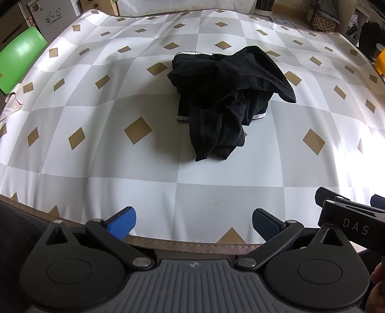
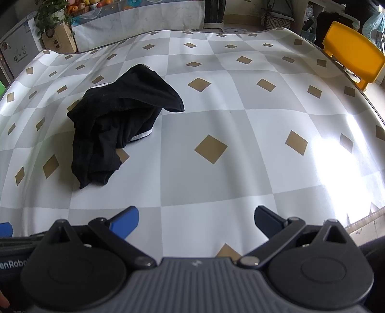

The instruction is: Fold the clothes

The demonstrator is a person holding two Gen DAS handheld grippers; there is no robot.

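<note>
In the left wrist view, the left gripper (image 1: 193, 225) hangs over the near edge of the table, its two blue-padded fingers (image 1: 122, 225) spread wide with nothing between them. Ahead of it, well apart, a crumpled black garment (image 1: 228, 96) lies in a heap near the middle of the checked tablecloth (image 1: 96, 144), with thin white trim showing at its back edge and at two low corners. This view alone shows a green chair (image 1: 20, 55) off the table's left side, and part of the right gripper (image 1: 346, 211) entering at the lower right, marked with the letters DAS; only a sliver of a yellow chair (image 1: 380, 62) appears at the far right. In the right wrist view, the right gripper (image 2: 196, 222) also sits low over the near part of the cloth, fingers (image 2: 125, 225) apart and empty. Here the garment (image 2: 120, 120) lies ahead and to the left, one flap draped toward the right over the pile. This view shows the yellow chair (image 2: 351, 55) in full past the far right corner, a potted plant (image 2: 51, 19) beyond the far left corner, and strong glare on the cloth at the right.
</note>
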